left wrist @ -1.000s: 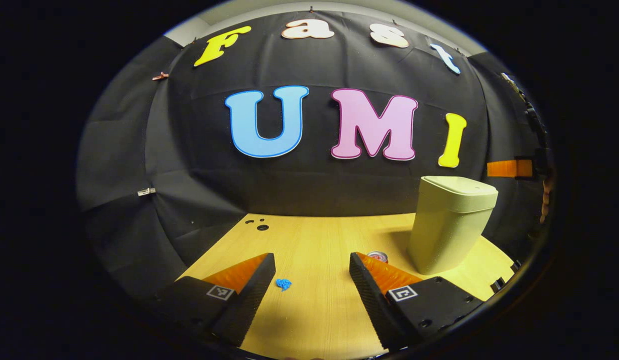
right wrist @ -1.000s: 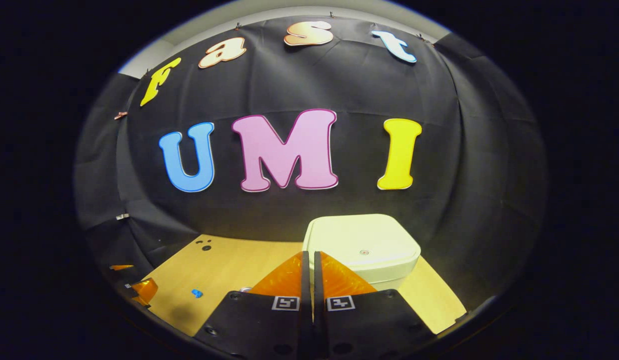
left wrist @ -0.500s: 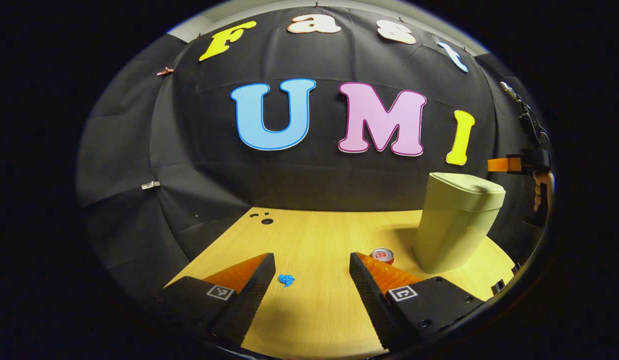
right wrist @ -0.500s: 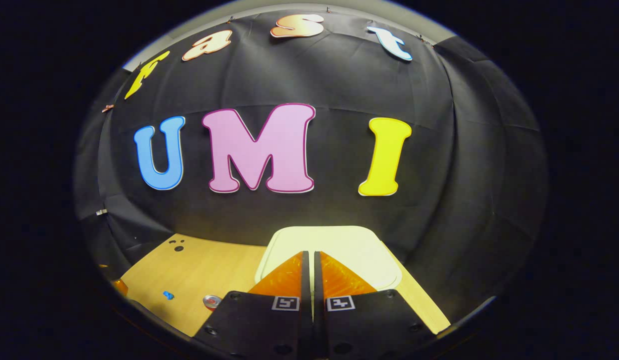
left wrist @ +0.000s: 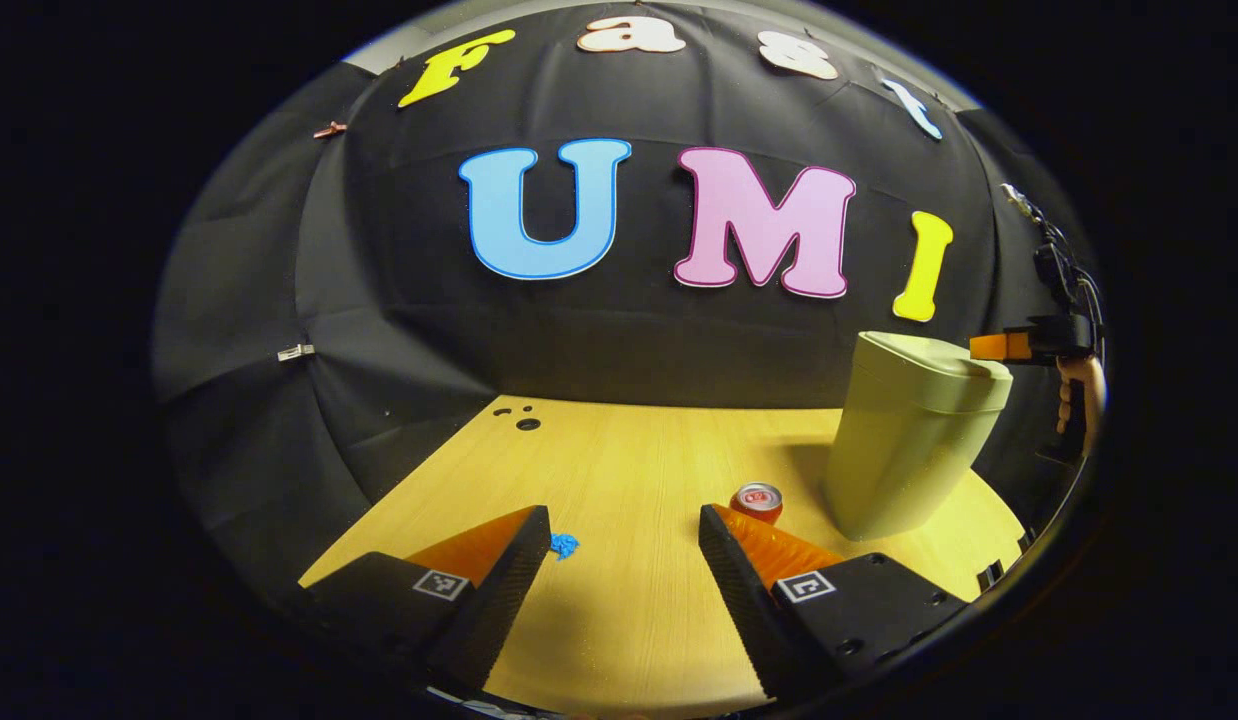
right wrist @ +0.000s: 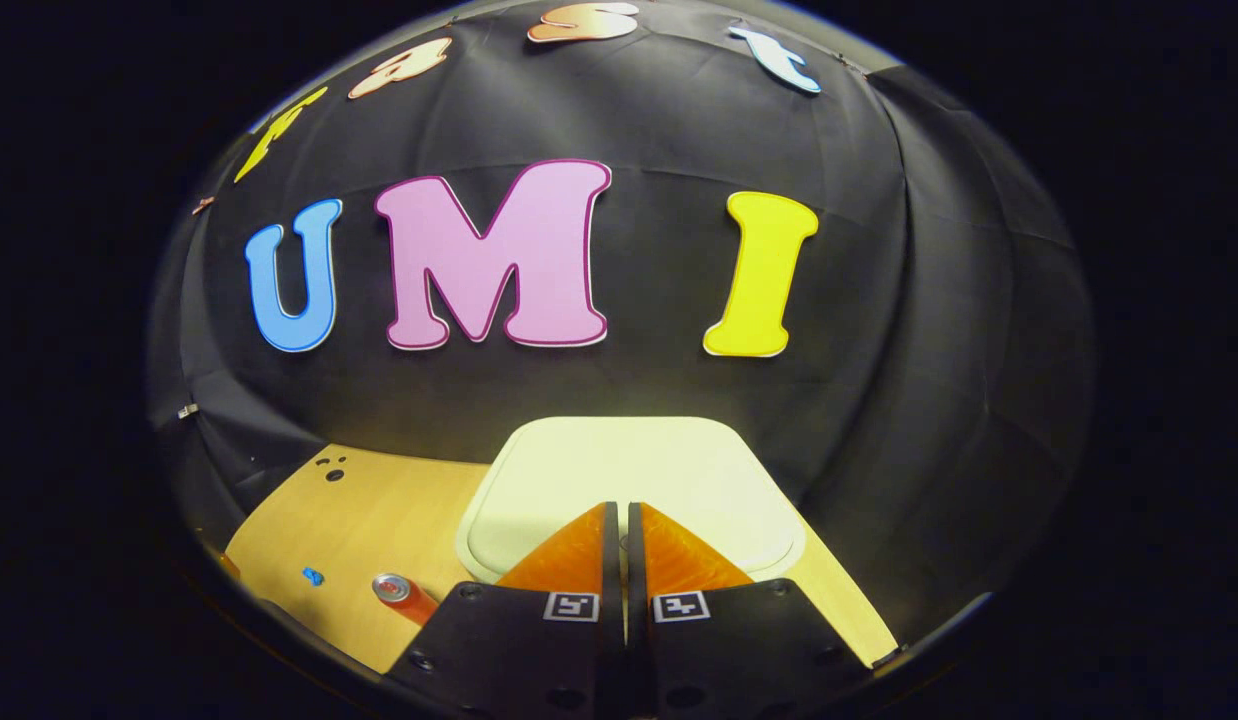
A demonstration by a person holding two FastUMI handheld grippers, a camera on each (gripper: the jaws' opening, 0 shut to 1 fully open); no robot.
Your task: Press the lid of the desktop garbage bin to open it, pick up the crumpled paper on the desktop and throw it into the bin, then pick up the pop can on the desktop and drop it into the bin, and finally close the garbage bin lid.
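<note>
A pale green garbage bin (left wrist: 909,440) stands at the right of the wooden table, its lid (right wrist: 629,480) down. My right gripper (right wrist: 619,510) is shut, with its fingertips over the middle of the lid; whether they touch it I cannot tell. It also shows in the left gripper view, the right gripper (left wrist: 979,347) reaching over the bin's top from the right, held by a hand (left wrist: 1079,390). A red pop can (left wrist: 758,500) stands left of the bin. A small blue crumpled paper (left wrist: 563,545) lies just ahead of my left gripper (left wrist: 624,525), which is open and empty above the table.
The wooden table (left wrist: 619,460) has small dark holes (left wrist: 527,423) near its far left corner. Black cloth walls close off the back and both sides. The can (right wrist: 394,590) and paper (right wrist: 312,576) sit left of the bin.
My right gripper has moved forward and down over the bin's lid, staying shut. My left gripper has drifted slightly, and the can and paper now sit a little higher in its view.
</note>
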